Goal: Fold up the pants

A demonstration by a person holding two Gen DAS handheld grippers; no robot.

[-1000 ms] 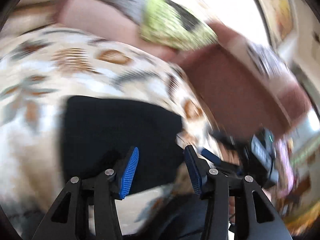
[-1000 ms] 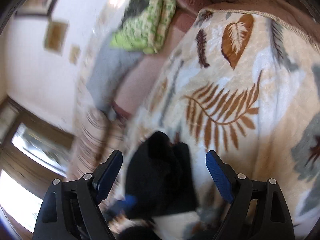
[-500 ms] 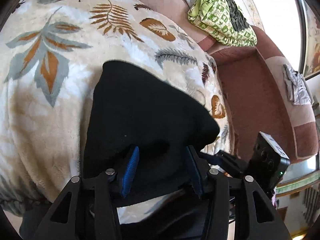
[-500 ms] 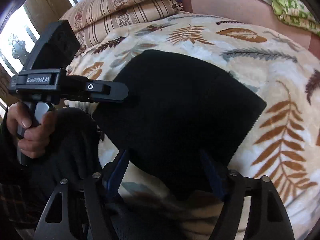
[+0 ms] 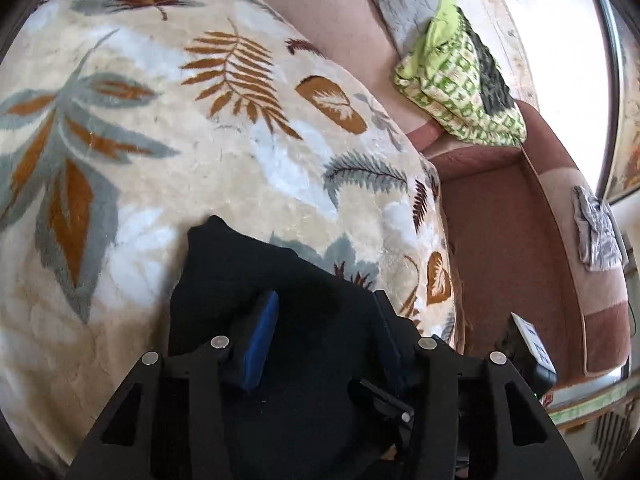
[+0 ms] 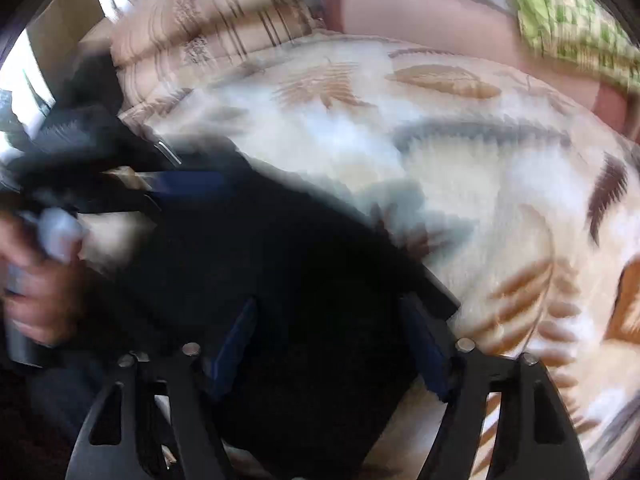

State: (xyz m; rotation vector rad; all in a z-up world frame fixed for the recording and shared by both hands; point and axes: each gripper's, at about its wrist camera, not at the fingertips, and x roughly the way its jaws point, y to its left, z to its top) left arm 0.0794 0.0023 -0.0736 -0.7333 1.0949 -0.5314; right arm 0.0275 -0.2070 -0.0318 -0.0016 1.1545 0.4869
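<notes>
The black pants (image 5: 256, 272) lie folded into a compact bundle on the leaf-patterned blanket (image 5: 168, 152), near its front edge. My left gripper (image 5: 324, 320) is open, its blue-padded fingers straddling the bundle's near part. In the blurred right wrist view the pants (image 6: 260, 264) fill the lower middle, and my right gripper (image 6: 332, 332) is open with its fingers on either side of the fabric. The left gripper's handle and the hand holding it (image 6: 36, 280) show at the left there.
A green patterned cloth (image 5: 460, 84) and a grey garment (image 5: 400, 4) lie on the pink sofa back. A brown-red sofa seat (image 5: 504, 248) lies right of the blanket, with a grey cloth (image 5: 596, 232) on its arm. Striped cushions (image 6: 208, 28) sit at the back left.
Both grippers came down over the pants. In the last half second they pulled back toward the front edge, so the pants now show lower and smaller. Both stay open.
</notes>
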